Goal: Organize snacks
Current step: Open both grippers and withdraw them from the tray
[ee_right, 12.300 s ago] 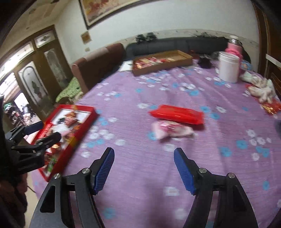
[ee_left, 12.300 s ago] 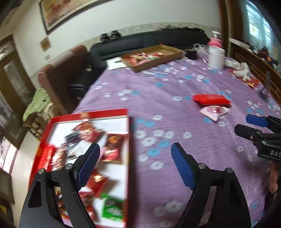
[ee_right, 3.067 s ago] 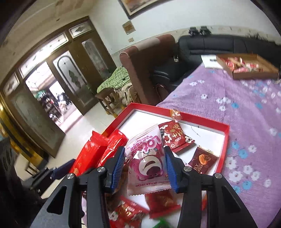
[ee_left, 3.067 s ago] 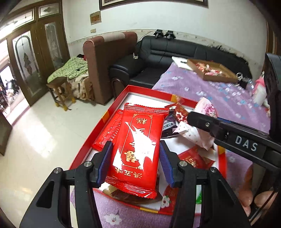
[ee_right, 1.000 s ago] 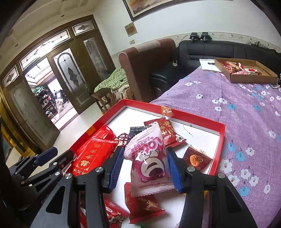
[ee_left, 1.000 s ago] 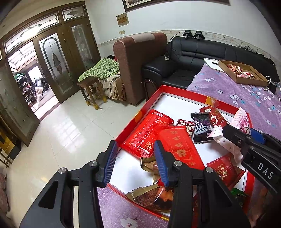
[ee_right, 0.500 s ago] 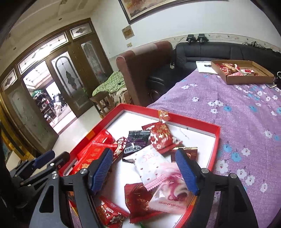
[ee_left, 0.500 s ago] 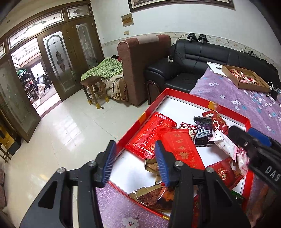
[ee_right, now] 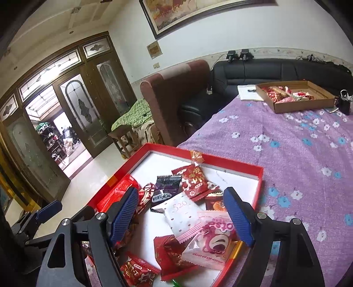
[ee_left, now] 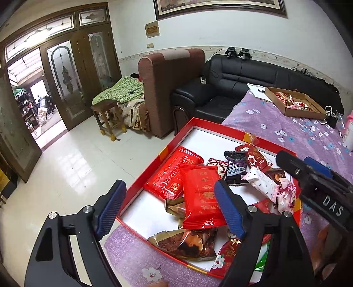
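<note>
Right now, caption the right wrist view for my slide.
Right claw opening above pink bear snack pack lying in red tray.

Red tray [ee_right: 260,176] with white floor, purple flowered tablecloth [ee_right: 297,159], pink bear packet [ee_right: 211,240], blue-padded tongs [ee_right: 181,214]

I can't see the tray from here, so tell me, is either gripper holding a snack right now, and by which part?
Nothing is held. Both the left gripper and right gripper are opening, pads clear of the packets lying in the red tray.

Home living rm: black sofa [ee_left: 249,77], brown armchair [ee_left: 169,88], framed painting [ee_right: 198,13], glazed wooden doors [ee_left: 66,84]
</note>
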A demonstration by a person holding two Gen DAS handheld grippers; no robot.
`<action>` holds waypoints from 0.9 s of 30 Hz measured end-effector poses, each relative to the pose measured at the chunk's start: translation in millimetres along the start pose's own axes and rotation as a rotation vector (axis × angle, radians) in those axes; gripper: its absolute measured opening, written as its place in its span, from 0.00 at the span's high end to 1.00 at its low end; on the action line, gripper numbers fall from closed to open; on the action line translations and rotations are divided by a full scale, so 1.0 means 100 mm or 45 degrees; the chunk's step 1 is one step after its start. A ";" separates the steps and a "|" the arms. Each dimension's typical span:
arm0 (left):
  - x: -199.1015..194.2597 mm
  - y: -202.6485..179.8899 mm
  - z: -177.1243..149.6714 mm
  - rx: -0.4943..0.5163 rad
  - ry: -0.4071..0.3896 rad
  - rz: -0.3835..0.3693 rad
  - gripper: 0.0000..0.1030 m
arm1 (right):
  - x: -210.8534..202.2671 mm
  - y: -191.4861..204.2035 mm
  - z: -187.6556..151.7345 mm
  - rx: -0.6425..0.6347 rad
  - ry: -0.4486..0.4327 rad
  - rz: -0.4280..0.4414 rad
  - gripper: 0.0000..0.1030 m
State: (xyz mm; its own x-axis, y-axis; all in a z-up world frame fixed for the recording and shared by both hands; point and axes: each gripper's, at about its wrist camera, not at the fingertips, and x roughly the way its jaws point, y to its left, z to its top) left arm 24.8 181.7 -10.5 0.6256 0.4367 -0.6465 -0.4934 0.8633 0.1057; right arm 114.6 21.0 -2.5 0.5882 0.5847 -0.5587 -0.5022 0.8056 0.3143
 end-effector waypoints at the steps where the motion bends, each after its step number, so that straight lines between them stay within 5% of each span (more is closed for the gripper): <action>1: -0.03 0.00 0.00 0.004 -0.007 0.010 0.19 | -0.02 -0.01 0.00 0.004 -0.006 -0.002 0.20; 12: -0.32 0.20 0.03 -0.059 -0.097 -0.001 0.16 | -0.18 0.02 -0.04 -0.017 -0.046 -0.036 0.19; 27: -0.64 0.28 -0.15 -0.061 -0.159 -0.090 0.16 | -0.95 0.20 -0.71 -0.203 -0.054 -0.151 0.19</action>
State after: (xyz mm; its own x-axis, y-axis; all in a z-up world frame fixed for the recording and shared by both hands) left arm -38.2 174.7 22.4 0.7287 0.4061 -0.5514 -0.4721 0.8812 0.0251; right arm 3.9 -25.3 1.8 0.6737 0.4926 -0.5509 -0.5199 0.8457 0.1204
